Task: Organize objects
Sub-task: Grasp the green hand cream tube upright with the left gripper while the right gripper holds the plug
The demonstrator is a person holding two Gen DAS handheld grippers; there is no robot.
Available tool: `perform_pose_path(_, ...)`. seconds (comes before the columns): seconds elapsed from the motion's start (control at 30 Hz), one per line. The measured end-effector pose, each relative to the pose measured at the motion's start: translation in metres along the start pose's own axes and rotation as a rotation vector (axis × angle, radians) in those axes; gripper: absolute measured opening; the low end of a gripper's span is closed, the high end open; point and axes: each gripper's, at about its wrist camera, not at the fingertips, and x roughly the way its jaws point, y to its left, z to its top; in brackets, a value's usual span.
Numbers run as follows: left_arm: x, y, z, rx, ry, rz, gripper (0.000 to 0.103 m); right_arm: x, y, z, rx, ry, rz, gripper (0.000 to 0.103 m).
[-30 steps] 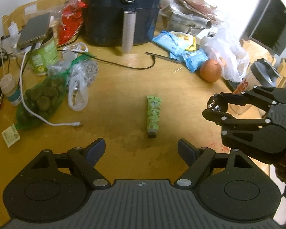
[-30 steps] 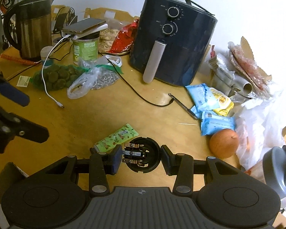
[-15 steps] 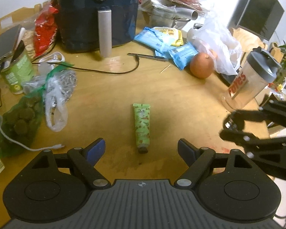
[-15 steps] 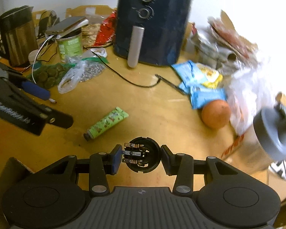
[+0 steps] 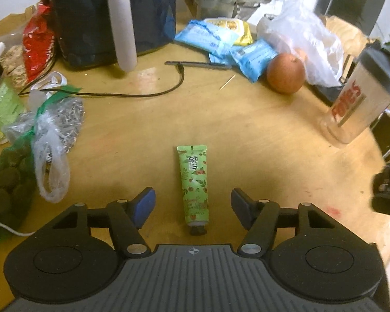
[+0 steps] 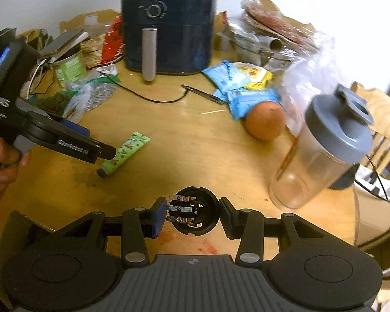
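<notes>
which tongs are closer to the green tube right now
Left. The left tongs straddle the green tube, jaws closing but not touching it. The right tongs are off to its side, shut on a black round part.

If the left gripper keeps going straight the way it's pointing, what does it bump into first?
Probably the green tube. It lies on the table right between the left gripper's closing jaws, cap end nearest; the pads aren't touching it.

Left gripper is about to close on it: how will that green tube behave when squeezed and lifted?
The green tube lies flat between the closing left gripper jaws, so rolling seems unlikely. Its flattened body probably gives under the pads. Small, so likely light; the glossy skin could slip.
</notes>
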Motion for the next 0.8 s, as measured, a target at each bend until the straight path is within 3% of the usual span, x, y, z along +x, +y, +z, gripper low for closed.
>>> perform_pose_path(0.07,0.010,-0.001,0.003,0.012,0.019,0.007,0.060,-0.003,-0.004,-0.002,0.017,0.001,-0.011,0.047)
perform_pose_path(0.13,0.019,-0.001,0.005,0.027,0.038,0.018,0.048,-0.005,-0.009,-0.004,0.036,0.004,-0.023,0.047)
perform_pose_path(0.3,0.034,-0.003,0.009,0.050,0.058,0.019,0.045,-0.010,-0.018,-0.010,0.072,0.015,-0.050,0.047)
perform_pose_path(0.43,0.048,-0.004,0.011,0.054,0.092,0.007,0.028,-0.013,-0.024,-0.015,0.097,0.021,-0.068,0.047)
perform_pose_path(0.8,0.035,0.000,0.014,0.018,0.082,-0.012,0.027,-0.017,-0.038,-0.021,0.162,0.029,-0.075,0.047)
